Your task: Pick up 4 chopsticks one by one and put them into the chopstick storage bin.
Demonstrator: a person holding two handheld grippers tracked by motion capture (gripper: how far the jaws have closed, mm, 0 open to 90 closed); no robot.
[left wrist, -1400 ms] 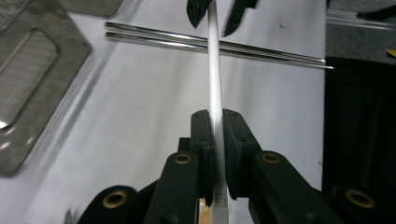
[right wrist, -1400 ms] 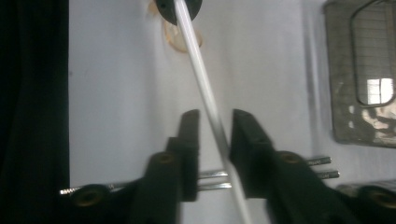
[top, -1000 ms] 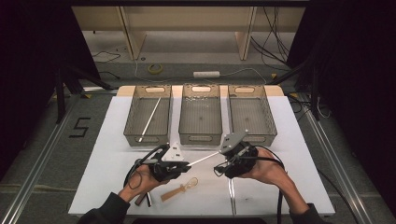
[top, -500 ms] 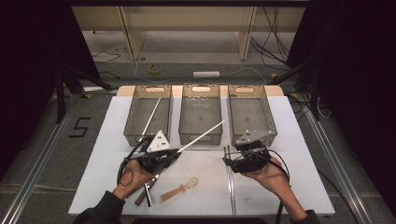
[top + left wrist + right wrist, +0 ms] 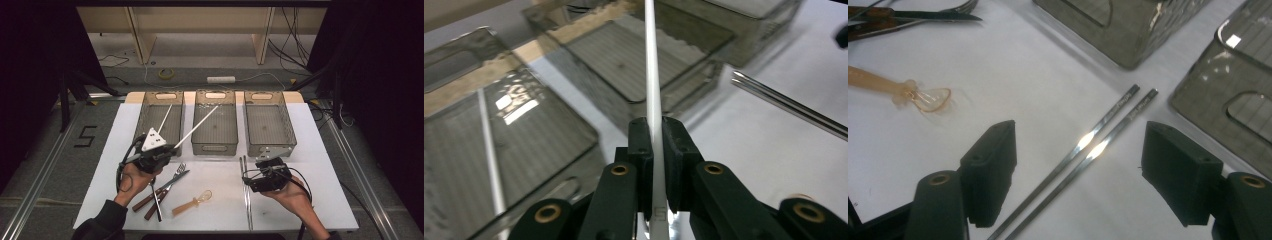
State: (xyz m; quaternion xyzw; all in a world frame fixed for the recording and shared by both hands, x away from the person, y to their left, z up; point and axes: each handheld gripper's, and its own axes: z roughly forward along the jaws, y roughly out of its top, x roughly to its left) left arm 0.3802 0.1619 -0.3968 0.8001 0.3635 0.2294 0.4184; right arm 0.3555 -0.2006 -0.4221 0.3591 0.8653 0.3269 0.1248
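Judged early in a sorting job, with most of it left to do. Already lying inside the left smoky translucent plastic bin (image 5: 142, 120): one thin white plastic chopstick (image 5: 165, 116), leaning corner to corner. Nothing made out in the middle smoky bin (image 5: 215, 148) or the right smoky bin (image 5: 270, 148), though hard to be sure through the tinted walls.

Now clamped in the left gripper (image 5: 170, 151), fingers (image 5: 640, 145) narrow and pressing on both sides: a second long white plastic chopstick (image 5: 197, 127). Held by one end, off the white bench (image 5: 320, 165), slanting up and away with its far tip over the front of the middle bin. Looks straight, round, smooth and matt; a small marking near the gripped end, too blurred to read. Probably bound for the left bin beside its twin.

Hovering above the pair of shiny metal chopsticks (image 5: 1108, 135): the right gripper (image 5: 1079, 150), fingers (image 5: 990, 165) wide and just opened further, straddling the pair without touching it. Both lying side by side on the bench, just in front of the gap between middle and right bins.

Untouched on the bench near the left hand: brown-handled fork and knives (image 5: 165, 187) and an amber translucent plastic spoon (image 5: 192, 202).
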